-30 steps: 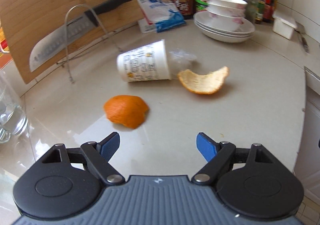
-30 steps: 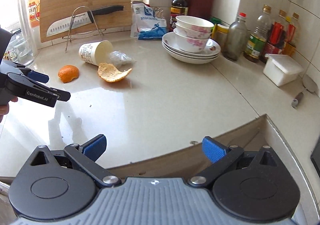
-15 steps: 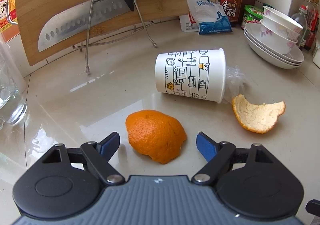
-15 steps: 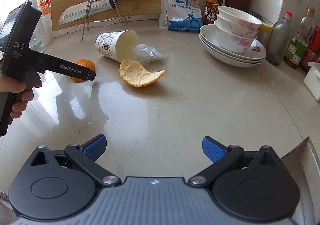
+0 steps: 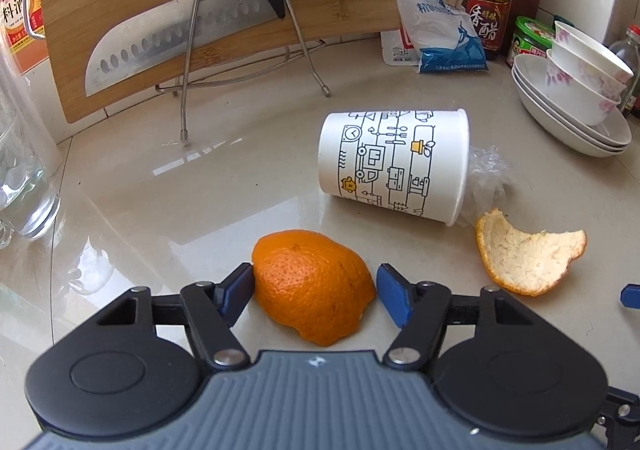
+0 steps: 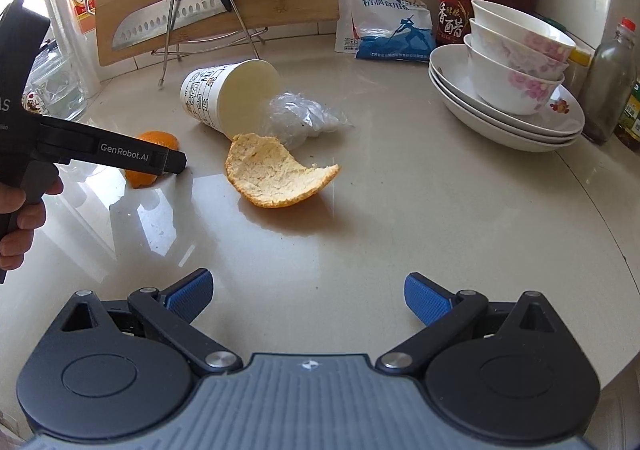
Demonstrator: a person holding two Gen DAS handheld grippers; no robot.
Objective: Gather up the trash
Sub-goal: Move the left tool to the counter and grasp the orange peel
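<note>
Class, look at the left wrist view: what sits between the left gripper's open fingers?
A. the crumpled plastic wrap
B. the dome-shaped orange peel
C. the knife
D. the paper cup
B: the dome-shaped orange peel sits between the blue pads of the left gripper, whose jaws are open on either side of it; the paper cup lies tipped over farther back.

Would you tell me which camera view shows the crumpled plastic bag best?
The right wrist view: the plastic bag lies exposed beside the paper cup's mouth. The left wrist view shows only an edge behind the cup.
</note>
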